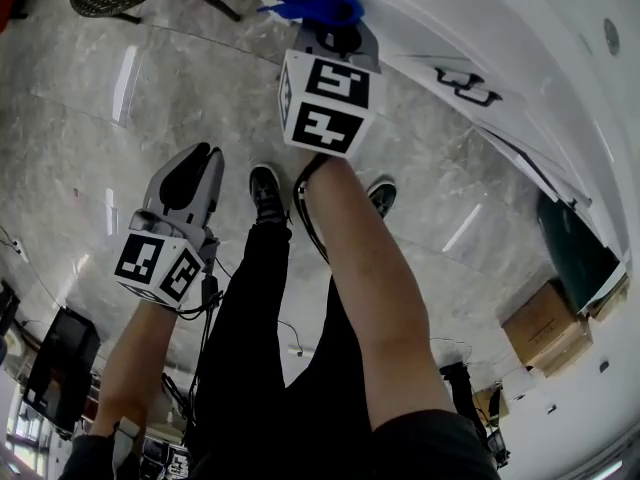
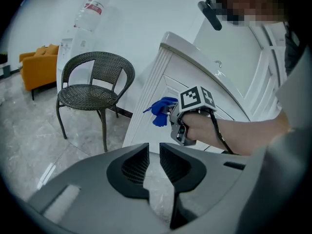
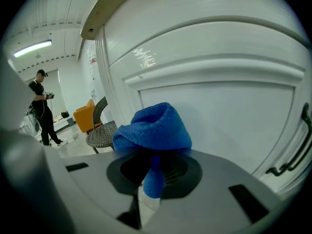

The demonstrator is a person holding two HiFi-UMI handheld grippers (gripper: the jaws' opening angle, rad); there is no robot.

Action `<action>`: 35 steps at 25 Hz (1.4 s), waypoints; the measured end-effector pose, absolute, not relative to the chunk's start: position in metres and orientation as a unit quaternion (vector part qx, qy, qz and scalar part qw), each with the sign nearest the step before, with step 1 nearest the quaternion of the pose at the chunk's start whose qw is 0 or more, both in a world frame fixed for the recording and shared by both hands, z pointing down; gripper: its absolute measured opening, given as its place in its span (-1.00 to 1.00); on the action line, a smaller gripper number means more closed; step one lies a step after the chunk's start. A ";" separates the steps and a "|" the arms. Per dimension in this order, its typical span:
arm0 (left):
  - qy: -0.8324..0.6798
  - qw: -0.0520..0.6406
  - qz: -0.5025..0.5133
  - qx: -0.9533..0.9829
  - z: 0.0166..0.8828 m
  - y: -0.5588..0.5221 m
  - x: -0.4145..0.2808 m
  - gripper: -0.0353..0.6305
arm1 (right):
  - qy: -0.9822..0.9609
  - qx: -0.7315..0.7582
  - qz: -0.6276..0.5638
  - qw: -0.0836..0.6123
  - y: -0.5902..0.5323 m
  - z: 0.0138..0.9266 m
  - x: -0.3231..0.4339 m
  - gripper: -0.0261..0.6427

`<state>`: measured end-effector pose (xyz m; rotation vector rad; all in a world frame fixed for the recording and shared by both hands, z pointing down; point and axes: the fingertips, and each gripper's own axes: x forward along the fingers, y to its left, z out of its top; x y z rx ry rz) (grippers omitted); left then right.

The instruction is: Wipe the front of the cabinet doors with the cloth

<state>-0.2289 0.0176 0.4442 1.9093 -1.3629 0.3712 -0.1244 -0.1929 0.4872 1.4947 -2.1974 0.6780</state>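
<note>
Bunching past right gripper [image 3: 151,168] jaws pinching it, cloth [image 3: 153,128] seemingly touches cabinet door [image 3: 219,116]; left gripper [image 2: 154,162] parted.

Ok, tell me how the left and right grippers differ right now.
The right gripper is shut on the blue cloth. The left gripper holds nothing, and its jaws are a little apart. The right gripper is up close to the white cabinet door, while the left gripper hangs back over the floor, away from the door. Both are grey two-jaw tools.
</note>
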 end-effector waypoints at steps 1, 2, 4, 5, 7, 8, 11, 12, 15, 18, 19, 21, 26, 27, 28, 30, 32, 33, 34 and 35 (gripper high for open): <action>-0.533 0.374 0.145 0.745 0.445 0.018 -0.232 -0.69 | -0.788 0.531 0.241 0.199 -0.194 0.487 -0.130 -0.80; -0.534 0.375 0.145 0.744 0.446 0.019 -0.233 -0.69 | -0.791 0.526 0.240 0.200 -0.194 0.487 -0.135 -0.80; -0.533 0.379 0.144 0.742 0.448 0.020 -0.233 -0.69 | -0.796 0.516 0.243 0.200 -0.194 0.487 -0.144 -0.79; -0.532 0.381 0.144 0.742 0.449 0.020 -0.230 -0.69 | -0.799 0.512 0.246 0.198 -0.194 0.486 -0.146 -0.80; -0.530 0.384 0.145 0.742 0.451 0.020 -0.224 -0.69 | -0.807 0.503 0.246 0.188 -0.194 0.484 -0.148 -0.79; -0.528 0.385 0.145 0.743 0.452 0.020 -0.219 -0.69 | -0.811 0.499 0.244 0.184 -0.194 0.483 -0.148 -0.80; -0.524 0.383 0.146 0.746 0.454 0.017 -0.205 -0.69 | -0.818 0.491 0.242 0.178 -0.187 0.479 -0.142 -0.79; -0.522 0.384 0.147 0.748 0.454 0.016 -0.200 -0.69 | -0.818 0.489 0.245 0.175 -0.182 0.477 -0.140 -0.79; -0.514 0.382 0.151 0.753 0.453 0.012 -0.183 -0.69 | -0.817 0.487 0.261 0.166 -0.158 0.473 -0.128 -0.79; -0.507 0.377 0.153 0.760 0.451 0.006 -0.164 -0.69 | -0.811 0.494 0.265 0.166 -0.136 0.473 -0.103 -0.79; -0.505 0.376 0.154 0.762 0.450 0.004 -0.158 -0.69 | -0.808 0.499 0.263 0.169 -0.131 0.475 -0.092 -0.79; -0.502 0.374 0.154 0.765 0.450 0.002 -0.146 -0.69 | -0.800 0.511 0.260 0.177 -0.126 0.481 -0.066 -0.79; -0.485 0.377 0.157 0.773 0.454 0.009 -0.114 -0.69 | -0.763 0.553 0.264 0.203 -0.132 0.508 0.004 -0.80; -0.480 0.379 0.159 0.775 0.456 0.013 -0.109 -0.69 | -0.755 0.563 0.265 0.208 -0.135 0.514 0.017 -0.80; -0.475 0.381 0.162 0.777 0.458 0.017 -0.104 -0.69 | -0.748 0.571 0.264 0.214 -0.137 0.520 0.028 -0.79; -0.468 0.385 0.164 0.778 0.461 0.024 -0.099 -0.69 | -0.738 0.581 0.263 0.223 -0.142 0.529 0.040 -0.79; -0.467 0.388 0.164 0.777 0.464 0.030 -0.100 -0.69 | -0.735 0.582 0.262 0.230 -0.146 0.535 0.041 -0.79; -0.469 0.390 0.162 0.776 0.465 0.032 -0.103 -0.69 | -0.735 0.581 0.262 0.231 -0.148 0.537 0.037 -0.80; -0.472 0.393 0.159 0.773 0.465 0.033 -0.107 -0.69 | -0.736 0.580 0.262 0.231 -0.151 0.537 0.033 -0.79; -0.476 0.395 0.155 0.770 0.465 0.033 -0.112 -0.69 | -0.737 0.579 0.260 0.233 -0.155 0.537 0.028 -0.80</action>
